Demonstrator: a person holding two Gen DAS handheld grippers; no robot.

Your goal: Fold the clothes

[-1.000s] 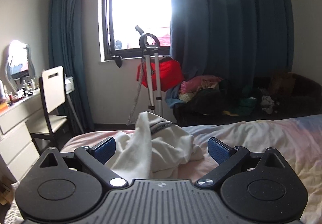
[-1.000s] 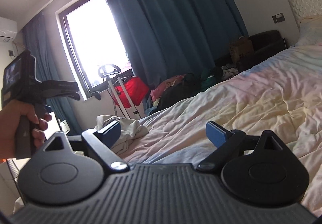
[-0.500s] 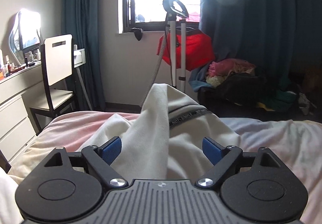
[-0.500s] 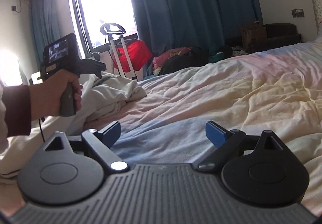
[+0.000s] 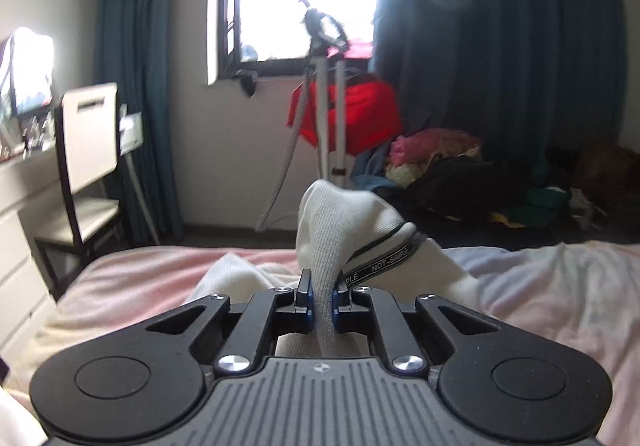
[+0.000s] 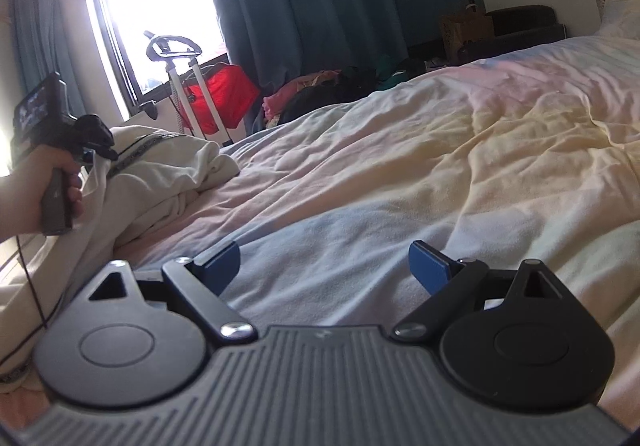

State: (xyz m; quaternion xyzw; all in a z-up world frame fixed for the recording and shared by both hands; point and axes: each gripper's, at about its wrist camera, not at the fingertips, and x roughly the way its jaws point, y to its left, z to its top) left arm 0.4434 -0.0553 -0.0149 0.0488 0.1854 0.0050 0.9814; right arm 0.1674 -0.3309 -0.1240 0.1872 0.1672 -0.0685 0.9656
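A cream-white garment [image 5: 340,230] with a dark printed band lies crumpled at the foot of the bed. My left gripper [image 5: 320,300] is shut on a raised ribbed fold of it, the cloth pinched between the blue pads. In the right wrist view the garment [image 6: 160,173] lies at the left, with the left gripper [image 6: 94,153] held by a hand against it. My right gripper [image 6: 324,266] is open and empty, low over the pastel bedsheet [image 6: 440,165], well to the right of the garment.
Beyond the bed's foot stand a garment steamer with a red cloth [image 5: 352,117], a pile of clothes [image 5: 460,169] on the floor, dark blue curtains [image 5: 500,45] and a bright window. A chair [image 5: 84,165] and dresser are at the left.
My left gripper moved forward onto the garment and closed on a fold of it. My right gripper stayed open and shifted slightly over the sheet.
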